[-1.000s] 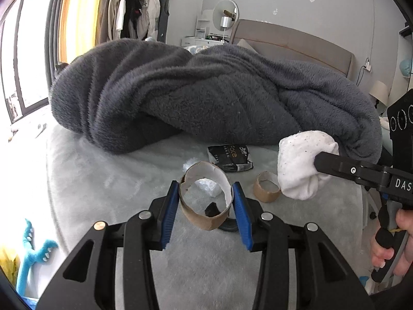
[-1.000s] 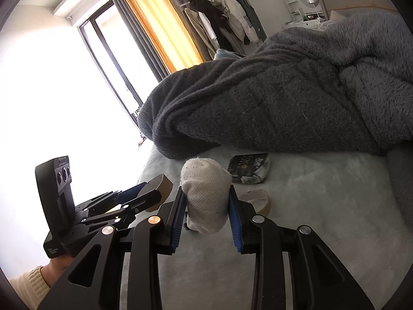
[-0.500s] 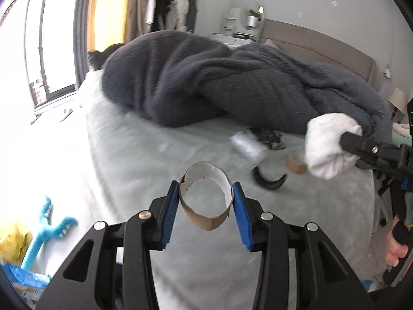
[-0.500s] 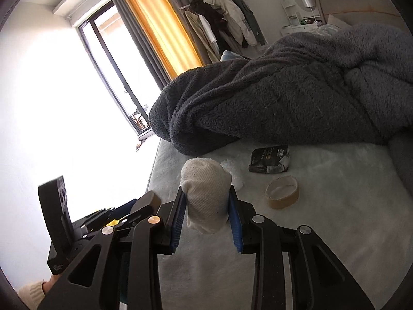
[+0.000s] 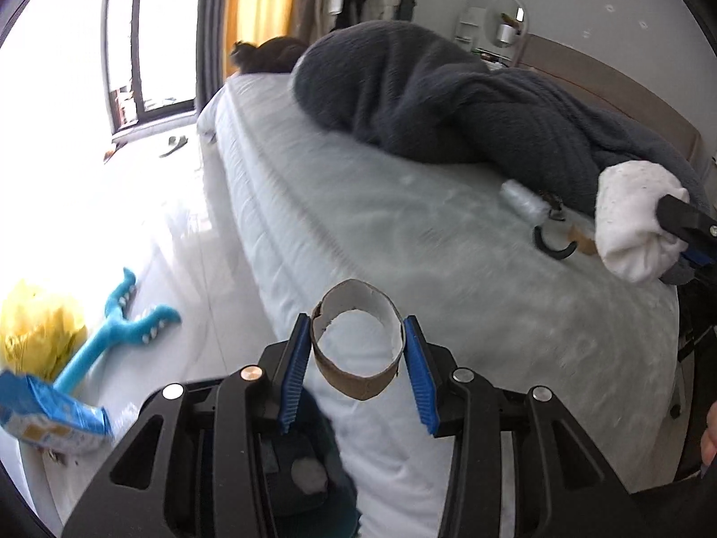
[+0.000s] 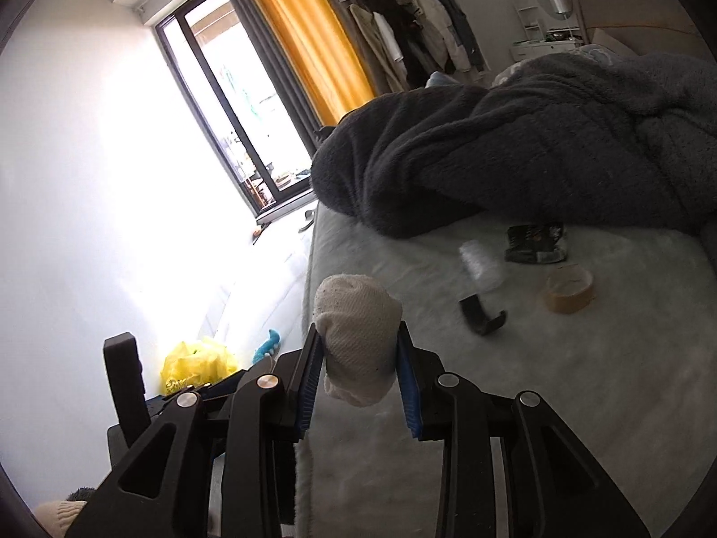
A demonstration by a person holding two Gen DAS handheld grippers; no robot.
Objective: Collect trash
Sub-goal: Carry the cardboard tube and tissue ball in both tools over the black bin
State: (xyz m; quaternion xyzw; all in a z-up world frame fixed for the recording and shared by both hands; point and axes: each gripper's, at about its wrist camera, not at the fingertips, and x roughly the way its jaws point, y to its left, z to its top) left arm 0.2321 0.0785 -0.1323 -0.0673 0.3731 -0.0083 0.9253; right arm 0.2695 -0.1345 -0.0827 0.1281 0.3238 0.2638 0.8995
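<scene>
Left tongs (image 5: 357,361) pinching cardboard ring (image 5: 356,349), hollow axis facing forward, and hanging over dark bin (image 5: 309,470) directly below-behind; right tongs (image 6: 358,365) gripping white wad (image 6: 356,340), lying farther from it.

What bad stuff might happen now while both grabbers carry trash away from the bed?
The cardboard ring is squashed between the left gripper pads, so it might buckle and slip out. The white wad sticks out well past the right gripper, so it could sag loose. The black hook, tape roll and wrapper might get forgotten on the bed.
</scene>
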